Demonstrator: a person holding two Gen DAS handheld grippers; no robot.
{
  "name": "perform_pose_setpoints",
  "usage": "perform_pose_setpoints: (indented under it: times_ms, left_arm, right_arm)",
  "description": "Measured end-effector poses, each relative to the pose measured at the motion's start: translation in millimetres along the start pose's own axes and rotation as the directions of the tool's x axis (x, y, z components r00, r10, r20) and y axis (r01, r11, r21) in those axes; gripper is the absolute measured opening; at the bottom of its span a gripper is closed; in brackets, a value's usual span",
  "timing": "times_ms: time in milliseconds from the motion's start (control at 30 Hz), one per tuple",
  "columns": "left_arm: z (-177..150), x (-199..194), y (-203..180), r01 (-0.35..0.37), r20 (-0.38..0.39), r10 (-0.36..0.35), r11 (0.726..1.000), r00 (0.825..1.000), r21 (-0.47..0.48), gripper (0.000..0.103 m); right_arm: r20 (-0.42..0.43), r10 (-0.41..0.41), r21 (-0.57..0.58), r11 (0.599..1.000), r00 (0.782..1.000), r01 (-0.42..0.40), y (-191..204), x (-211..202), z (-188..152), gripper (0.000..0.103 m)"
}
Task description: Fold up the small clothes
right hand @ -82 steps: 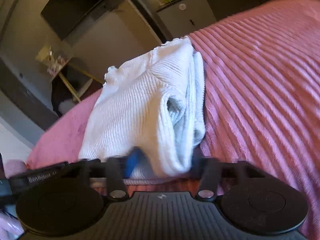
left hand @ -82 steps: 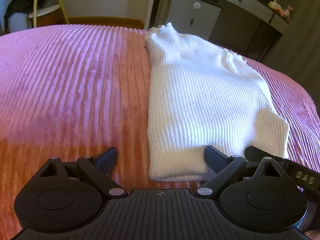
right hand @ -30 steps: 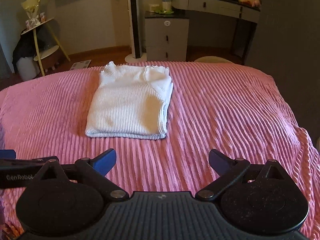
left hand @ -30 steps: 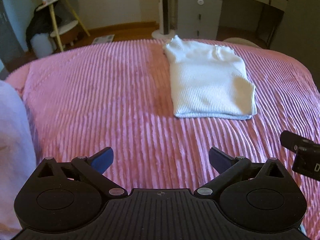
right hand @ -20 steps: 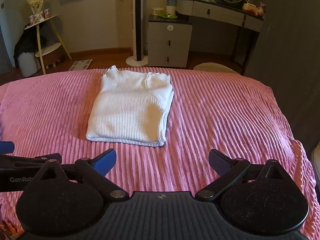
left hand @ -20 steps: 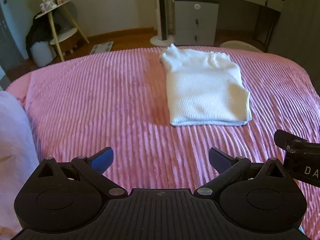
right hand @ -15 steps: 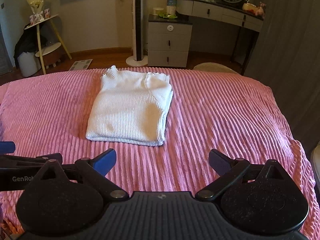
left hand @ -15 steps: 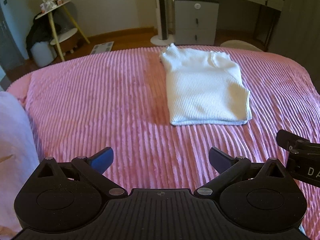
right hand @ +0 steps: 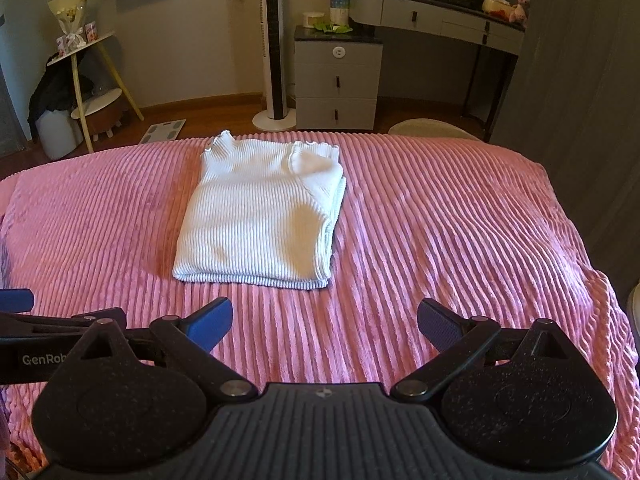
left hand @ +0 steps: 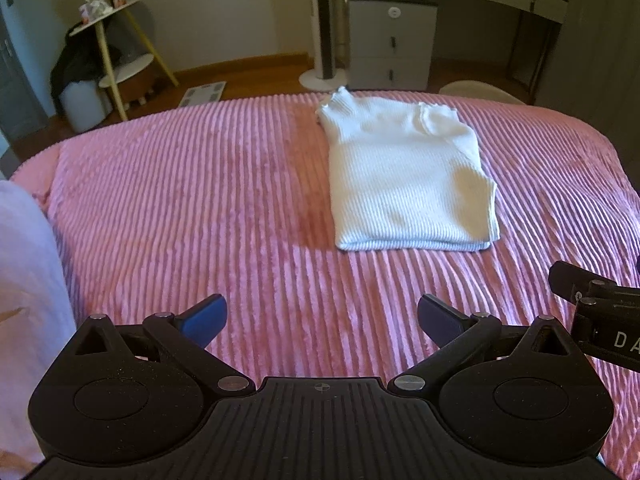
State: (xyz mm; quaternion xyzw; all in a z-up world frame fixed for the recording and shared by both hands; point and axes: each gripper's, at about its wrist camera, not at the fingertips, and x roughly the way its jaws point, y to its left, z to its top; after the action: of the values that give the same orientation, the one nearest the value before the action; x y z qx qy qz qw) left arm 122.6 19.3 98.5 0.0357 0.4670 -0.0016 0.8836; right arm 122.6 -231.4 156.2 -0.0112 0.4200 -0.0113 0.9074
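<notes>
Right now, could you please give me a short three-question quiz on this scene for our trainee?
1. True or false: the left tool grips the sweater.
2. What colour is the blanket under the sweater: A grey, B pink, C green?
3. Fill in: both tools, including the right tool, are ____ and hold nothing.

Key: 1 false, it hangs open and apart from the sweater, which lies folded; 2 B; 3 open.
</notes>
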Motion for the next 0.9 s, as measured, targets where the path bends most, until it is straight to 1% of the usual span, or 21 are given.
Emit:
perform_pose_setpoints:
  times_ms: [900]
  left_arm:
    - [-0.2, 0.3, -5.3, 0.020, 0.011, -0.020, 1.000, 1.000, 0.015, 0.103]
  right_arm:
    - [-0.001, -0.010, 0.016, 1.000, 1.000, 0.010, -4.2, 3.2, -2.6, 0.099]
